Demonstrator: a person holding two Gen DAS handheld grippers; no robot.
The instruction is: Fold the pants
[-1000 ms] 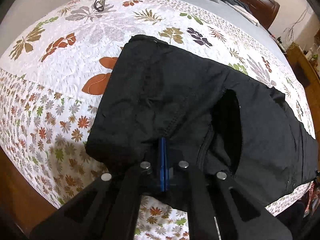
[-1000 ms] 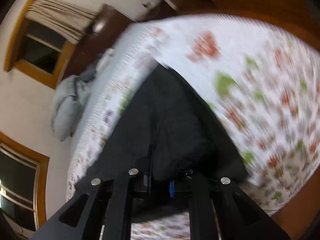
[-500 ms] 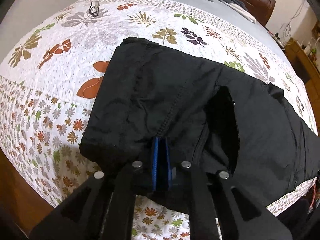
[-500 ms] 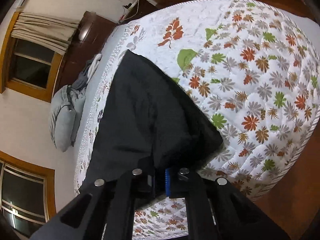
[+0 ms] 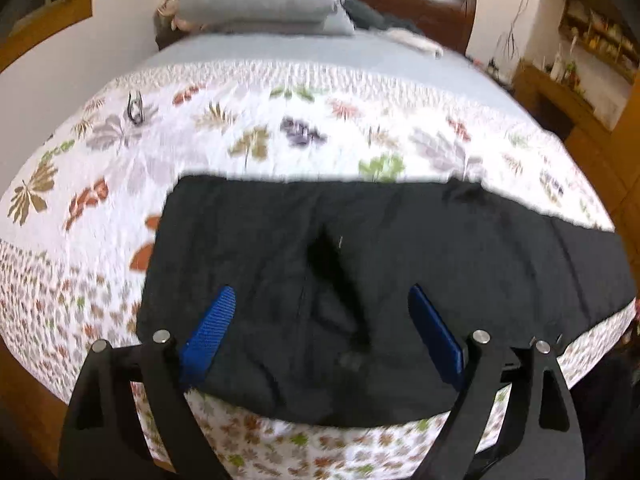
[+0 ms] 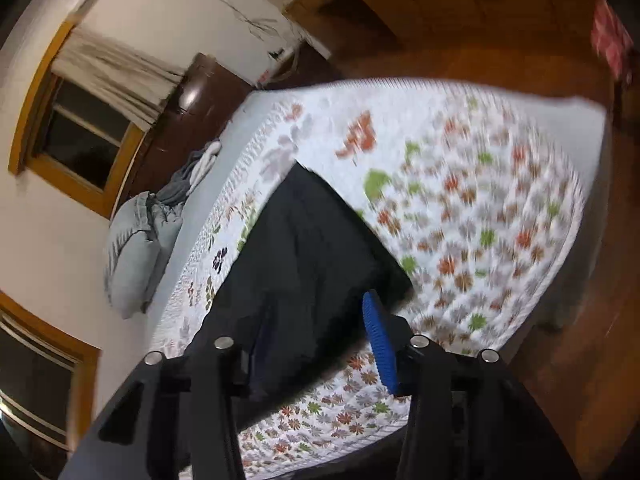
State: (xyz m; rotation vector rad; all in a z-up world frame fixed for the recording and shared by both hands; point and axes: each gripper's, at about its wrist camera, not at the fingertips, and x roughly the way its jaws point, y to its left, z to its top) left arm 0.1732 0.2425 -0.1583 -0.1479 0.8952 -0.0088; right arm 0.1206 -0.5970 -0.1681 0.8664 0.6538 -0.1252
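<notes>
Black pants [image 5: 360, 264] lie flat as a long doubled band on the floral quilt [image 5: 280, 120], near its front edge. Left tongs [image 5: 320, 332] and right tongs [image 6: 316, 344] gape, released, above them. Judged: lengthwise fold done; crosswise folds remain.

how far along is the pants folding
Done: the pants lie as a long black band across the quilt, seemingly doubled lengthwise. In hand: nothing; the left gripper and right gripper are both open above the cloth. Left: probably folding the band's length into a compact stack.
</notes>
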